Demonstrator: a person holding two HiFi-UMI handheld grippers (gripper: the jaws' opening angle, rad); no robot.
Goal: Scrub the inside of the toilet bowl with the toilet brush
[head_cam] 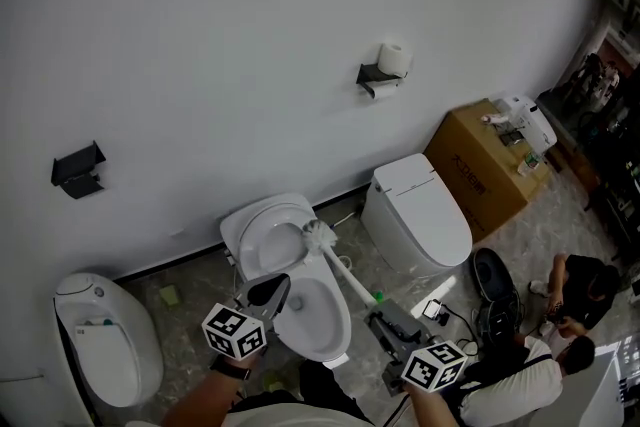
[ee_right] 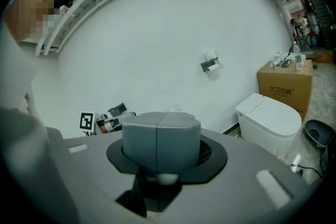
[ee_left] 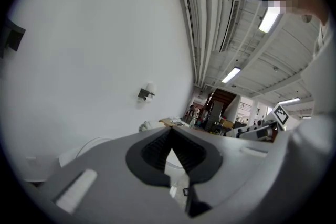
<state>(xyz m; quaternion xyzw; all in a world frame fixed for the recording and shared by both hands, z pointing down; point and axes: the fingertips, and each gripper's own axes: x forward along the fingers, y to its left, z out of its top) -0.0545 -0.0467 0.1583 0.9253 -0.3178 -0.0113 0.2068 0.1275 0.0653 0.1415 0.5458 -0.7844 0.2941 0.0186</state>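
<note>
Right gripper [head_cam: 384,319]: jaws pressed together on handle of toilet brush [head_cam: 345,273]. Handle runs up-left. Bristle head sits at back of toilet bowl [head_cam: 343,315], beside raised lid [head_cam: 262,233]; contact unclear. Left gripper [head_cam: 270,293]: jaws closed tip to tip, nothing between them, over bowl's left rim. Cardboard box [head_cam: 480,177] by wall, small items on top.

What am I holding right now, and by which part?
The right gripper is shut on the toilet brush at the end of its handle. The left gripper, jaws together, holds nothing.
</note>
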